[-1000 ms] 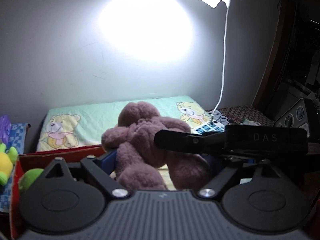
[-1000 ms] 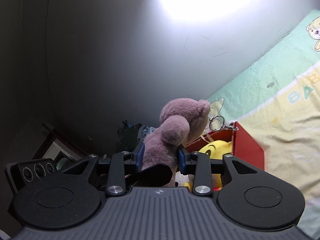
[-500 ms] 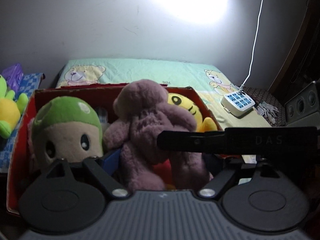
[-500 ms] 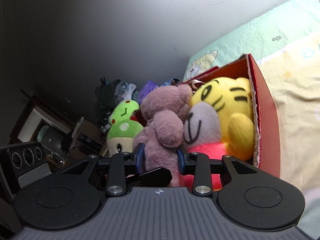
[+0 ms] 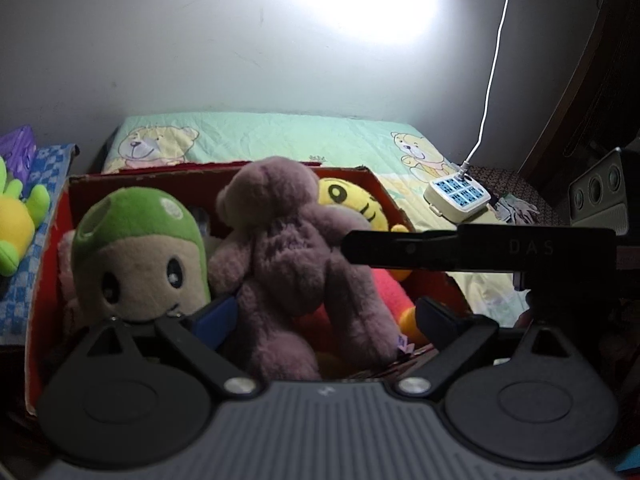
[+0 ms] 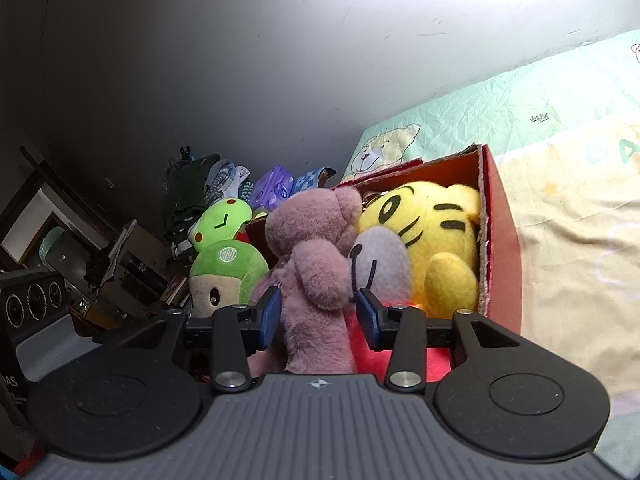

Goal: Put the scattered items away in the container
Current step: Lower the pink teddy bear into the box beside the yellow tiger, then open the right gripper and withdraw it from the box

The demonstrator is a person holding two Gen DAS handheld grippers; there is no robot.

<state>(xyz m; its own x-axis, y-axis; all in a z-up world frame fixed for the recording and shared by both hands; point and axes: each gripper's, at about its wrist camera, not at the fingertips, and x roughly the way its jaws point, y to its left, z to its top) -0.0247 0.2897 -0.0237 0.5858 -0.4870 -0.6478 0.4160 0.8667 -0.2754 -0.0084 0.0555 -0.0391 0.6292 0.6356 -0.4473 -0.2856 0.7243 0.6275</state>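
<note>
A mauve plush bear [image 5: 292, 256] sits in the red cardboard box [image 5: 52, 232], between a green-capped plush [image 5: 136, 252] and a yellow tiger plush [image 5: 352, 204]. My left gripper [image 5: 320, 316] is open, its jaws spread wide to either side of the bear's legs. My right gripper [image 6: 318, 316] is open, its blue pads [image 6: 270, 314] a little apart from the bear [image 6: 316, 260] on both sides. The box [image 6: 502, 240], the tiger [image 6: 432, 232] and the green-capped plush [image 6: 224, 272] show in the right wrist view too.
The box stands on a bed with a bear-print sheet [image 5: 260, 136]. A white power strip [image 5: 456, 196] with a cord lies at the right. A green frog plush [image 5: 16, 216] lies left of the box. Speakers [image 5: 600, 200] and clutter [image 6: 120, 264] stand beside the bed.
Both grippers lowered the bear into the box, then opened: the right jaws, which pinched the bear, now stand apart from it, and the left jaws have spread wider.
</note>
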